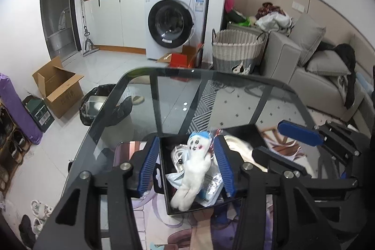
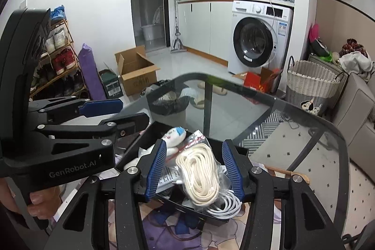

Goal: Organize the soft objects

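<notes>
A black open box (image 1: 164, 179) stands on the glass table (image 1: 234, 97). In it lies a white plush doll with a blue cap (image 1: 194, 165), on top of clear plastic bags. My left gripper (image 1: 186, 168) is open above the box, its blue pads on either side of the doll without touching it. In the right wrist view the box (image 2: 187, 205) holds a bag of cream rope (image 2: 199, 175) and a white cable (image 2: 225, 207); the doll (image 2: 173, 135) lies behind. My right gripper (image 2: 195, 170) is open, its pads around the rope bag without squeezing it.
The left gripper shows in the right wrist view (image 2: 100, 107), close at the left. A printed mat (image 1: 164, 226) lies under the box. Beyond the table are a washing machine (image 1: 173, 20), a wicker basket (image 1: 236, 48), a sofa (image 1: 328, 76), a cardboard box (image 1: 58, 88) and a bin (image 1: 98, 104).
</notes>
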The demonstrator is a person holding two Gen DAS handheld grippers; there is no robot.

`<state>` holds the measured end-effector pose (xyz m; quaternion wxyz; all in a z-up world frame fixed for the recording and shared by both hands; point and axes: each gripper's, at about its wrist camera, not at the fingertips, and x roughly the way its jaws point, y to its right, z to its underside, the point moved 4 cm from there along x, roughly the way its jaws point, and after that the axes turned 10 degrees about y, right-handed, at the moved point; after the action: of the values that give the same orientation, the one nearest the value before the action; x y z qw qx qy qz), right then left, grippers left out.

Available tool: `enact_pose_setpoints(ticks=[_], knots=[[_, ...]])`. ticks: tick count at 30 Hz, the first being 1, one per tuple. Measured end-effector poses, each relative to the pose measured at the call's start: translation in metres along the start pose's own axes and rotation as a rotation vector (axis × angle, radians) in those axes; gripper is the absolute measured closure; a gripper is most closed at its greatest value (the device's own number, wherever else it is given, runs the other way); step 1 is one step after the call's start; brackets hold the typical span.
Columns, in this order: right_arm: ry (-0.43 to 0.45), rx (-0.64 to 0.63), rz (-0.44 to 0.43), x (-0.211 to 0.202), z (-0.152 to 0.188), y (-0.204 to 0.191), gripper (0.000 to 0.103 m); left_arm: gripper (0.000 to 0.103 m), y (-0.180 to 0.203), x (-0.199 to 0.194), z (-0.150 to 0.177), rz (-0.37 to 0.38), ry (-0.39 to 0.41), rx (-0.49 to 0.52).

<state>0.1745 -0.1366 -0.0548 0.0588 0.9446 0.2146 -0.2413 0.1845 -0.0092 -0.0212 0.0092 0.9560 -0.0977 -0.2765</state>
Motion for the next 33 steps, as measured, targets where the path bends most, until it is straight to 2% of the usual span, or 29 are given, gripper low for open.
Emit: enact_pose_setpoints(ticks=[2,4,12,16,20,21,24,27,31,33], knots=[[0.027,-0.004,0.006,-0.008,-0.005,-0.001,0.041,0.054,-0.001,-0.006,-0.003,0.018,0.017,-0.018],[0.073,-0.025,0.022,-0.019,-0.011,-0.005,0.037,0.053,-0.001,-0.010,-0.006,0.023,0.032,-0.031],[0.179,-0.016,0.034,-0.064,-0.023,-0.008,0.035,0.053,-0.002,-0.042,-0.016,0.024,0.160,-0.045],[0.224,0.000,0.040,-0.084,-0.025,-0.004,0.030,0.048,0.000,-0.066,-0.016,0.012,0.251,-0.013],[0.275,0.008,0.054,-0.107,-0.024,-0.003,0.026,0.045,0.000,-0.082,-0.014,0.005,0.299,-0.016],[0.286,0.010,0.057,-0.112,-0.022,-0.004,0.022,0.042,0.001,-0.085,-0.013,0.002,0.305,-0.014],[0.313,0.010,0.055,-0.122,-0.016,-0.004,0.019,0.015,0.000,-0.093,-0.008,-0.034,0.344,-0.001],[0.350,-0.001,0.072,-0.136,-0.004,-0.005,0.018,0.012,0.001,-0.104,-0.003,-0.048,0.391,0.008],[0.382,0.003,0.085,-0.144,0.012,-0.006,0.009,0.008,0.003,-0.114,0.008,-0.034,0.414,0.006],[0.382,-0.002,0.087,-0.143,0.018,-0.007,0.007,0.007,0.003,-0.118,0.017,-0.036,0.431,0.006]])
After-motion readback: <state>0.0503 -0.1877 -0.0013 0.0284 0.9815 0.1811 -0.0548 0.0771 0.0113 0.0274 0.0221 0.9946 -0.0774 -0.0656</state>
